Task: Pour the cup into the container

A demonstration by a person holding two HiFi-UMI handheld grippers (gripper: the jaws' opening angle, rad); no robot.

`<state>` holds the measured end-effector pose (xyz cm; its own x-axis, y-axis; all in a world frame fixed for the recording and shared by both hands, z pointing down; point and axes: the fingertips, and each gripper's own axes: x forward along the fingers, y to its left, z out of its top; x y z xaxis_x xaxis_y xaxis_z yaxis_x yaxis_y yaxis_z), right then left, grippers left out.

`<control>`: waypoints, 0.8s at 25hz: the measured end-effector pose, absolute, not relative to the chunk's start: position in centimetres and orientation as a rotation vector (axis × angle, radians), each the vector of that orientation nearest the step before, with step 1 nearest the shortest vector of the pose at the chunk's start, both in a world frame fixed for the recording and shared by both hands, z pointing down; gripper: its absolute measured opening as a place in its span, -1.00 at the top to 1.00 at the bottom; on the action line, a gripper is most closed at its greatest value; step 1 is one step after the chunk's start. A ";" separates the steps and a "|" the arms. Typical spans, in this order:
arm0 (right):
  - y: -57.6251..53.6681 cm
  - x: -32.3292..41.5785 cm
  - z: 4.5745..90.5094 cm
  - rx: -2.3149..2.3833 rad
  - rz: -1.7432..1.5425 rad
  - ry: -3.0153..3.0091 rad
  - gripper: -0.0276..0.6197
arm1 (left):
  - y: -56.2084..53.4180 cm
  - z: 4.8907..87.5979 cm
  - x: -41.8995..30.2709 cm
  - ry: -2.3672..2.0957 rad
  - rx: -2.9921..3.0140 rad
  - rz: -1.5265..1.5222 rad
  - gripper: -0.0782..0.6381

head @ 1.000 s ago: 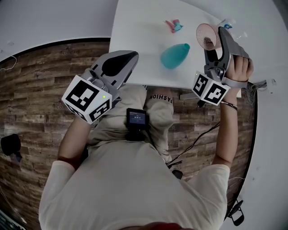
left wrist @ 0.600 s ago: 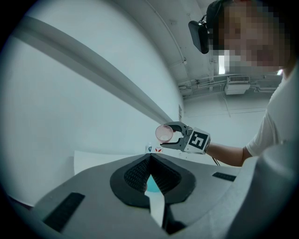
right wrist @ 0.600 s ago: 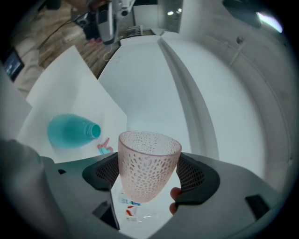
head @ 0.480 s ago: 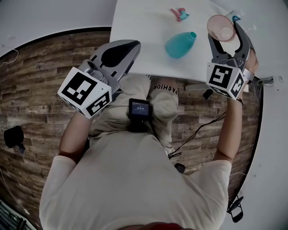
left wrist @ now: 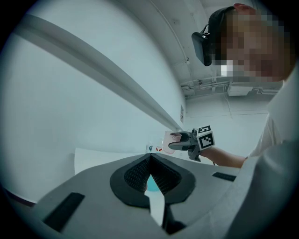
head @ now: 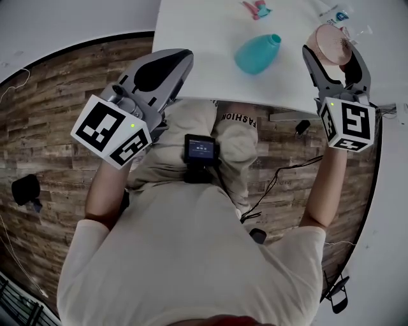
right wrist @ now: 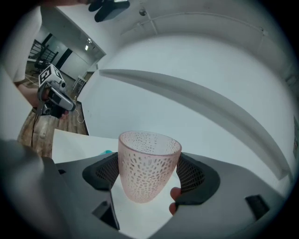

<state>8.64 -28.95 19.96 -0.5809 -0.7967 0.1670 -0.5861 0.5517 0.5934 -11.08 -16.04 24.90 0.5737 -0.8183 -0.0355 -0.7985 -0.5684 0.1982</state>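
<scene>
A person seated at a white table (head: 197,38) holds a gripper in each hand; the right gripper (head: 331,47) has its jaws clamped on either side of a pink cup (right wrist: 148,163), which sits upright between the dark ribbed pads and over the table's far right part. The cup's wall is patterned all over with small oval cells, and its mouth is open toward the ceiling (what it holds, if anything, cannot be made out from either side); whether its base touches the tabletop is unclear. The teal container (head: 257,53), a rounded vessel with a narrow neck, is on the table to the left of the cup and apart from it, its neck pointing toward the cup's side; its inside is not visible, and whether it stands or lies cannot be told. The left gripper (left wrist: 150,164) hangs off the table's near left edge above the wooden floor (head: 51,127), jaws pressed together with nothing between them; two small pink-and-teal items (head: 257,8) lie at the table's far edge.
</scene>
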 end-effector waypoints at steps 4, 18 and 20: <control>-28.1 9.1 20.6 1.117 -0.649 -2.438 -0.26 | -16.0 24.9 -11.1 -1.384 2.634 -0.190 0.75; -25.8 12.7 24.7 1.194 -0.362 -2.682 -0.26 | -16.0 27.1 -11.5 -1.466 2.554 -0.159 0.75; -25.4 13.2 25.1 1.206 -0.326 -2.708 -0.26 | -16.0 27.5 -11.3 -1.478 2.551 -0.139 0.75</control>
